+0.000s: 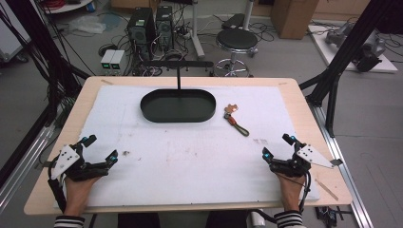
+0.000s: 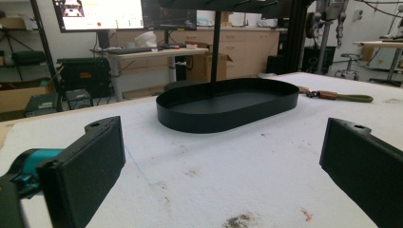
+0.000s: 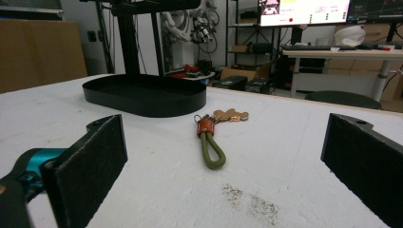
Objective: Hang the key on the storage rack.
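Left gripper (image 1: 100, 149) at near-left table corner, jaws spread wide, nothing between. Right gripper (image 1: 276, 146) at near-right, jaws likewise wide, empty. Keychain (image 3: 211, 140) lies flat ahead of right gripper, just beside black tray (image 1: 178, 116); right gripper view resolves green loop and copper charm

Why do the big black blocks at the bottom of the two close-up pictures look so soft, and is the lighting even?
Left gripper view: the near jaws are blurred, while the black tray is sharp. Right gripper view: the same soft jaws, the key strap crisp. High view: even overhead light, faint shadows on the white mat, no glare.
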